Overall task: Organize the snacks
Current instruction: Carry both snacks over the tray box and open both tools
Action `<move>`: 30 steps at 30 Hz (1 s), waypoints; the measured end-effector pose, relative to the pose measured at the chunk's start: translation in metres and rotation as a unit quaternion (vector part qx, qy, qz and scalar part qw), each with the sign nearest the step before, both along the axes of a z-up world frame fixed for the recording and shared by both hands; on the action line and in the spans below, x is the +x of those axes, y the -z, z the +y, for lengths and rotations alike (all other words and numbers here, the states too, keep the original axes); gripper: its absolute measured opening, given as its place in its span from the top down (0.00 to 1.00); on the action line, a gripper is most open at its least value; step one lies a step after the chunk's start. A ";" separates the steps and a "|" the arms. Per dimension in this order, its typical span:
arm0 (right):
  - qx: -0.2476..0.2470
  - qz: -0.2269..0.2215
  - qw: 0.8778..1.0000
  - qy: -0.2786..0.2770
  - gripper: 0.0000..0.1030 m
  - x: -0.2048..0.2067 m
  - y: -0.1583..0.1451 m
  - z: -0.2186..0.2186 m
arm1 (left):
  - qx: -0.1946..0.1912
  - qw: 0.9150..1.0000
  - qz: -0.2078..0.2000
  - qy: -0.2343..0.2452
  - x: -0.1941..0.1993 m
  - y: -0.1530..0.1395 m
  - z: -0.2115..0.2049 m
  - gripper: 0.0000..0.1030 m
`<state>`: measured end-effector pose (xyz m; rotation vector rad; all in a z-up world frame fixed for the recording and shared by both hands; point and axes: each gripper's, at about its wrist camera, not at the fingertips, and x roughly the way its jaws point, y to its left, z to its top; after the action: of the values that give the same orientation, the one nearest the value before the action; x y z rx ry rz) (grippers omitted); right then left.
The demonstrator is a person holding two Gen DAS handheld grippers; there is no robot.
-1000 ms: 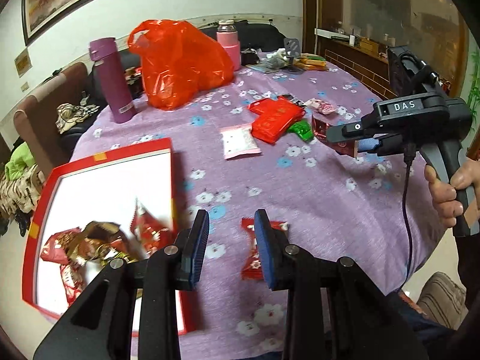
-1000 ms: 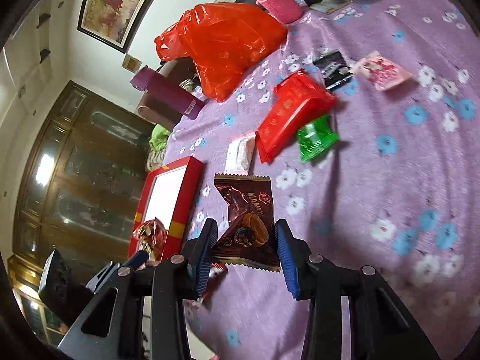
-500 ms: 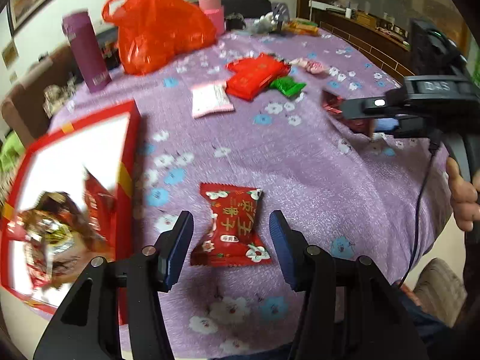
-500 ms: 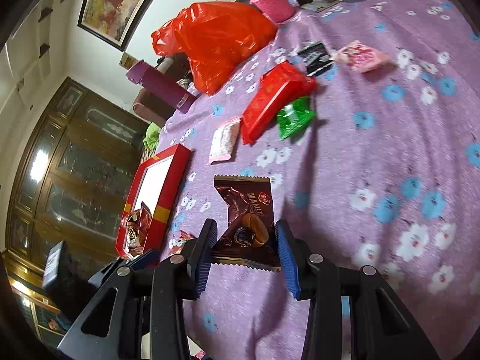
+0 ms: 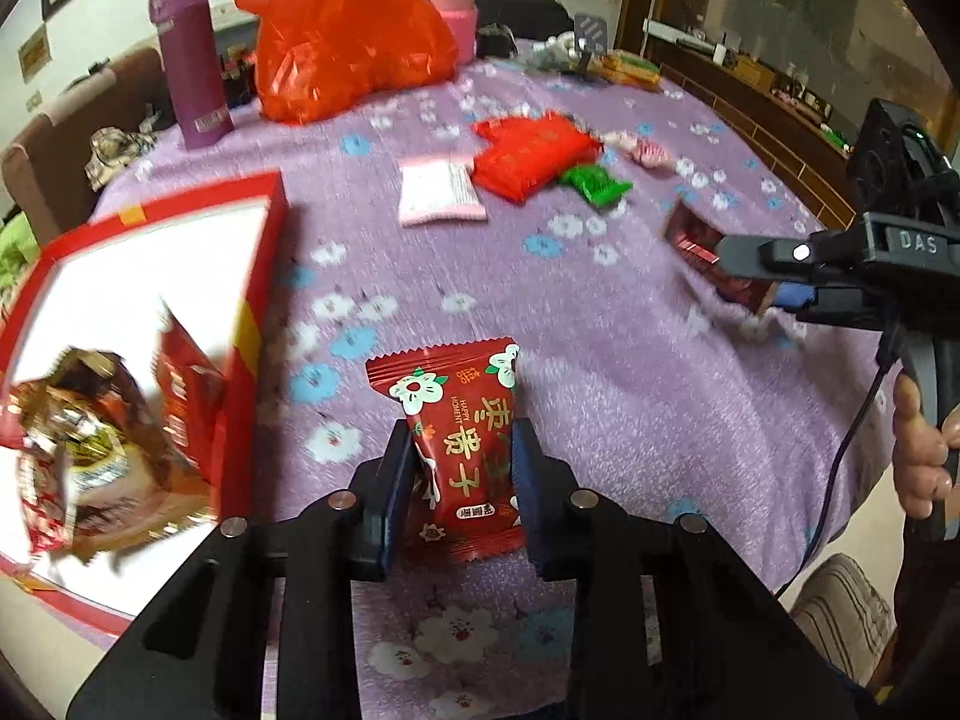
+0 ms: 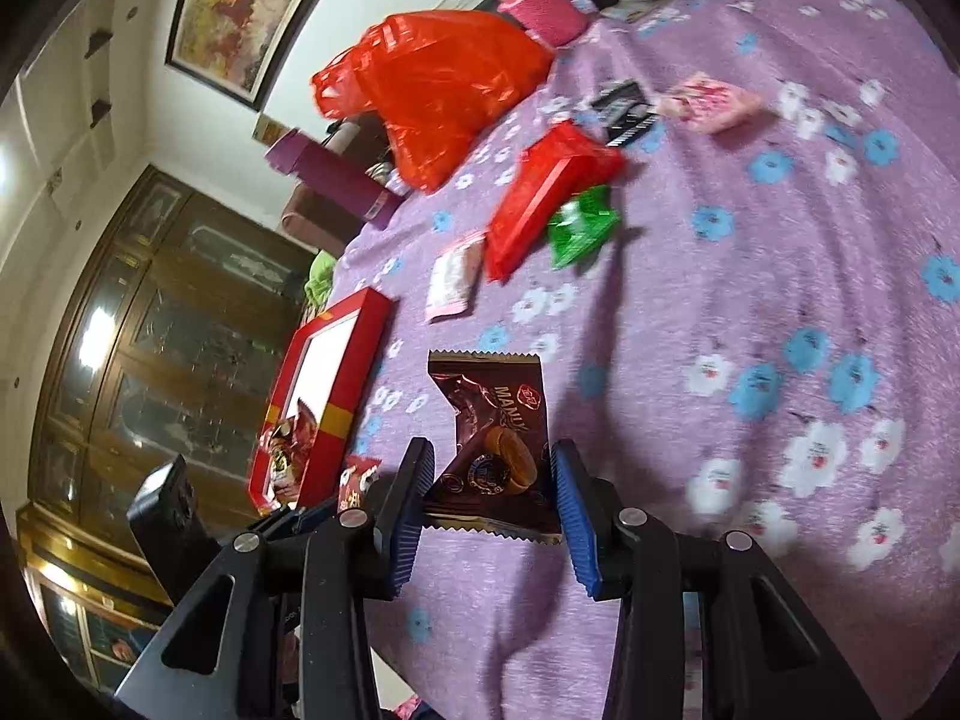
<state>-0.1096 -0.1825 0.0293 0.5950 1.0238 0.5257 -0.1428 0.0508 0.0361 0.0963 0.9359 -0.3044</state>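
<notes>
My left gripper (image 5: 459, 468) is shut on a red flowered snack packet (image 5: 462, 438) and holds it just above the purple tablecloth, right of the red box (image 5: 264, 300). The box has a white inside and holds several snack packets (image 5: 90, 444). My right gripper (image 6: 489, 495) is shut on a brown biscuit packet (image 6: 498, 444), held above the cloth; it also shows in the left wrist view (image 5: 774, 285) at the right. Loose on the cloth lie a red pack (image 5: 534, 153), a green packet (image 5: 594, 183), a pink-white packet (image 5: 438, 189) and a pink packet (image 6: 714, 102).
An orange plastic bag (image 5: 342, 30), a purple flask (image 5: 192, 84) and a pink bottle (image 5: 456, 6) stand at the table's far side. More packets (image 5: 624, 63) lie at the far right. The table's front edge is close below my grippers.
My left gripper has closed on the red flowered packet and lifted it off the cloth. The right gripper still holds the brown packet and has shifted slightly.
</notes>
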 end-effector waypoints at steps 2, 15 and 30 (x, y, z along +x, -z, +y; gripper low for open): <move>-0.001 -0.004 1.000 -0.016 0.60 0.004 -0.007 0.015 | 0.000 1.000 -0.017 -0.009 -0.003 -0.013 0.006 0.72; 0.005 -0.079 0.990 -0.117 0.60 0.025 -0.045 0.168 | 0.045 0.980 -0.109 -0.162 -0.008 -0.060 0.124 0.72; -0.031 -0.089 0.980 -0.175 0.58 0.037 -0.021 0.290 | 0.104 0.962 -0.077 -0.242 0.010 -0.022 0.174 0.65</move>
<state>-0.0725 0.1072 0.0503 0.3055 0.9742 0.8394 -0.1324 0.2249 0.0579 0.0800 0.8049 0.2539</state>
